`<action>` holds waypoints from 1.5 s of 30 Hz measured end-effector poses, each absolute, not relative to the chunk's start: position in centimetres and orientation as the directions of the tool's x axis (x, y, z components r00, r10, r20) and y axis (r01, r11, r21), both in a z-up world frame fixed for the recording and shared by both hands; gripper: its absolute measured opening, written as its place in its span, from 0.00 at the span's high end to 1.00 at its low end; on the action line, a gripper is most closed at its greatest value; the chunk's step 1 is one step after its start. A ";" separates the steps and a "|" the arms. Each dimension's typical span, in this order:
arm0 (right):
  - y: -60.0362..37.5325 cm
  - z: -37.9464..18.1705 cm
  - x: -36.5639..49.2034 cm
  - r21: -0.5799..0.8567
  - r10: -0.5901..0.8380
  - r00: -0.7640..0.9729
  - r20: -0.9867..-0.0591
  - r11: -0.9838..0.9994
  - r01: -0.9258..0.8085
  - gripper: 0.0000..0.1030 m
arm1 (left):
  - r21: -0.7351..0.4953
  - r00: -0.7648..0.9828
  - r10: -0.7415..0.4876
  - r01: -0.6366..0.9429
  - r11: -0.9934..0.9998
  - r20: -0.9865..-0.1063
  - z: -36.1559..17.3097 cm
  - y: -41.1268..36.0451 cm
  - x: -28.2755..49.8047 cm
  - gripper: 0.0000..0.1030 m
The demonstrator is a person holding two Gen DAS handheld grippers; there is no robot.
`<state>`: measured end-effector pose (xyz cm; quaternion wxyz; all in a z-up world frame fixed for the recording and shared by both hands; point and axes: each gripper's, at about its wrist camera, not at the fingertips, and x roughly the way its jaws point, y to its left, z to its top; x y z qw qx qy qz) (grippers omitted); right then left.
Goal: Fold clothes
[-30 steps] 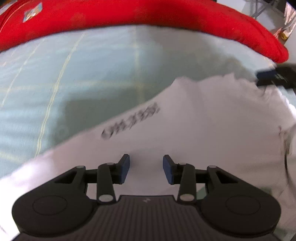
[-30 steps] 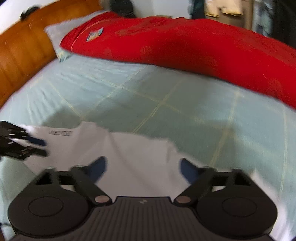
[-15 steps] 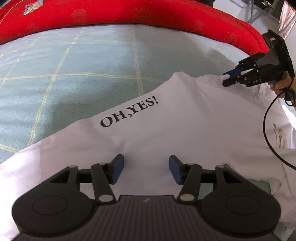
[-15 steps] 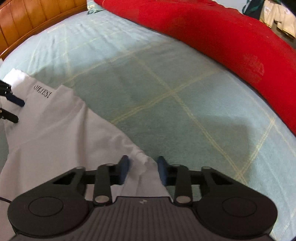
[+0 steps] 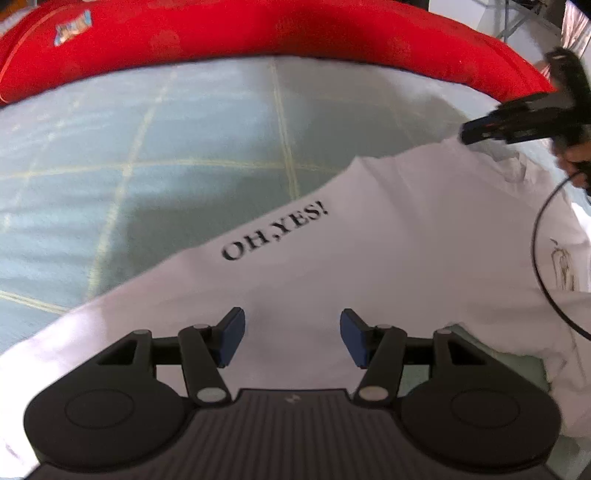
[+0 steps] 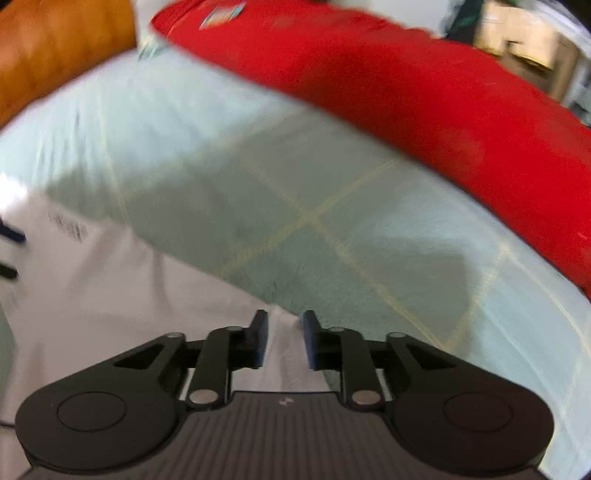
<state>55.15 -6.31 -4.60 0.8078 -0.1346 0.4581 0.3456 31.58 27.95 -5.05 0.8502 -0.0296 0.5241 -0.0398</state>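
Observation:
A white T-shirt printed "OH,YES!" lies spread on the pale green bed sheet. My left gripper is open and empty, low over the shirt's near part. My right gripper is shut on a fold of the shirt's far edge, with cloth between the pads. It also shows in the left wrist view at the far right, at the shirt's corner. The shirt also shows in the right wrist view.
A long red quilt lies along the far side of the bed. A wooden headboard stands at the left in the right wrist view. A black cable loops over the shirt's right side.
My right gripper has closed on the shirt's edge and lifted a little. My left gripper has stayed open over the shirt and shifted slightly.

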 end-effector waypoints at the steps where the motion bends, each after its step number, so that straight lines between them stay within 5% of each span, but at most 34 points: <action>1: -6.6 -4.0 54.6 0.132 0.457 0.343 -0.821 0.736 -0.664 0.56 | -0.088 0.434 -0.084 0.010 0.996 -0.897 -5.5 28.3 31.6 0.45; 5: -3.7 -6.4 52.2 0.197 0.471 0.225 -0.853 0.689 -0.698 0.52 | -0.135 0.419 -0.091 -0.079 0.988 -0.903 -6.1 29.6 31.1 0.44; 9: -0.5 -8.7 52.9 0.070 0.402 0.322 -0.857 0.711 -0.700 0.44 | -0.108 0.383 -0.049 -0.134 0.985 -0.922 -5.9 30.6 29.4 0.43; 18: -0.9 -5.7 52.2 0.183 0.451 0.364 -0.815 0.797 -0.576 0.32 | -0.166 0.494 0.054 -0.390 0.906 -0.868 -4.3 37.4 24.4 0.44; 24: -1.2 -4.8 49.7 0.195 0.440 0.373 -0.817 0.819 -0.539 0.30 | -0.030 0.411 0.234 -0.542 0.840 -0.881 -6.3 41.3 19.7 0.43; 25: -1.3 -4.6 49.1 0.183 0.429 0.381 -0.819 0.825 -0.535 0.27 | -0.045 0.411 0.228 -0.557 0.829 -0.883 -6.2 41.9 18.7 0.49; 29: -0.7 -4.1 47.1 0.184 0.422 0.350 -0.837 0.817 -0.546 0.26 | -0.045 0.397 0.210 -0.544 0.838 -0.893 -4.6 41.6 18.8 0.54; 34: 3.7 -4.4 46.3 0.204 0.465 0.320 -0.825 0.774 -0.599 0.24 | 0.019 0.453 0.239 -0.438 0.899 -0.859 -3.9 39.3 20.8 0.46; 39: 9.5 -7.8 47.5 0.221 0.442 0.280 -0.852 0.790 -0.573 0.21 | -0.019 0.408 0.235 -0.530 0.848 -0.882 -6.0 41.3 19.3 0.42; 41: 11.6 -9.2 48.4 0.214 0.444 0.307 -0.842 0.797 -0.565 0.00 | -0.016 0.403 0.237 -0.532 0.846 -0.884 -5.4 41.4 18.7 0.43; 45: 13.3 -8.1 49.7 0.215 0.453 0.331 -0.828 0.801 -0.558 0.03 | 0.003 0.399 0.223 -0.482 0.876 -0.889 -3.5 40.4 19.4 0.45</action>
